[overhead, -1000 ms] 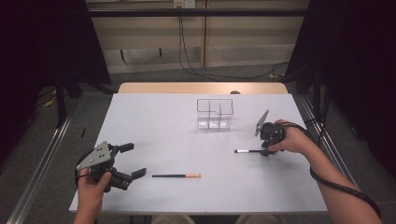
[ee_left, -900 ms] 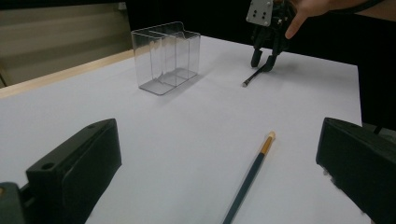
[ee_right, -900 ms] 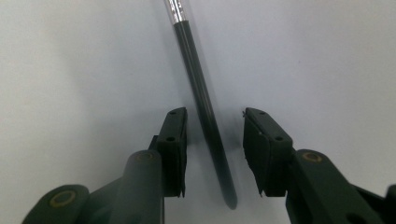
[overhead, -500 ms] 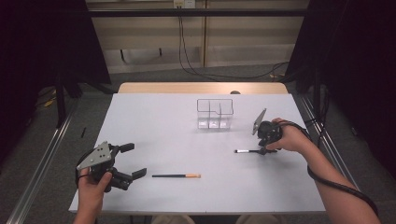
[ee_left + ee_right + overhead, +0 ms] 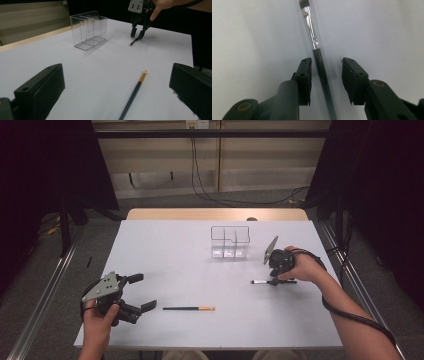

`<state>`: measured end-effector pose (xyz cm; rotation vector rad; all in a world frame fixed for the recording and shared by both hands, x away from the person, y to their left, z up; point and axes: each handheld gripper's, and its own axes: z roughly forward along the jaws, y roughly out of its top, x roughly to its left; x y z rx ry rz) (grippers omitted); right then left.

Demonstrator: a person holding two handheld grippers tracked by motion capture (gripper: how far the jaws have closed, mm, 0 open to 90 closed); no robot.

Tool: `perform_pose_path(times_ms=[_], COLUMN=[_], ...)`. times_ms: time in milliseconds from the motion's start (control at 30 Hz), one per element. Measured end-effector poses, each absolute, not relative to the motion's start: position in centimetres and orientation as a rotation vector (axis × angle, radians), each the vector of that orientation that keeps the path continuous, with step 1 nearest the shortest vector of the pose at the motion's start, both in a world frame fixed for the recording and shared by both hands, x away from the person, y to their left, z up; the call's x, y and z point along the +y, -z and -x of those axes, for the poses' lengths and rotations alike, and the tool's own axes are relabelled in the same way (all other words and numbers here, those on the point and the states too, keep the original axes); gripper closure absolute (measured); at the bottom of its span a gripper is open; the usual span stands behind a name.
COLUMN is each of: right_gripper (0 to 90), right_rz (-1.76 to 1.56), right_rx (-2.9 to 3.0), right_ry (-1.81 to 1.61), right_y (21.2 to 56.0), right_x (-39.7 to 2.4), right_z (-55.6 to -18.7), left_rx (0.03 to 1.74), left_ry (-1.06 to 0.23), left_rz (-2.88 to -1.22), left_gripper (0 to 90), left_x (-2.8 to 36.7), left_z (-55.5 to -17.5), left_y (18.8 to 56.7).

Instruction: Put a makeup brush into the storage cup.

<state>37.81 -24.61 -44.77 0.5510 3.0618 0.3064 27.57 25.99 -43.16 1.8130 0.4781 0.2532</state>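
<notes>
Wide bare table (image 5: pixel 165 255) between the hands; only the clear organizer (image 5: pixel 230 241) blocks, mid-far, pencil (image 5: pixel 188 308) lying low.

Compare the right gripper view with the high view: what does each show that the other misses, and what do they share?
The right gripper view alone shows the small brush's silver ferrule and dark bristle tip, and a gap between the handle and each pad of the right gripper.

The high view alone takes in the clear divided container, the dark pencil with an orange end, the left gripper with jaws apart, and the wooden edge behind the table.

Both show the brush on the white tabletop with the right gripper astride it.
</notes>
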Motion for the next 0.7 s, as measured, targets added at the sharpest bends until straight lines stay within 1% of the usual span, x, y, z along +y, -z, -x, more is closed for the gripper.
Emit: perform_pose_path(times_ms=[400,567,633,700], right_gripper=[68.9,71.7,75.0,82.2], right_rz=[-0.496,-0.525,-0.562,-0.579], right_rx=[3.097,3.092,3.090,3.087], right_ry=[-0.285,-0.259,-0.272,-0.274], right_y=[45.0,45.1,45.1,45.1], right_x=[-23.6,-23.3,-23.4,-23.4], right_z=[-38.0,-38.0,-37.9,-37.9], left_rx=[0.480,0.481,0.482,0.478], left_ry=[-0.254,-0.252,-0.257,-0.258], left_rz=[-1.814,-1.817,-1.817,-1.816], left_gripper=[0.0,0.0,0.0,0.0], left_x=[26.0,25.9,25.9,25.8], left_z=[-27.6,-27.5,-27.5,-27.5], left_y=[43.1,43.1,43.0,43.0])
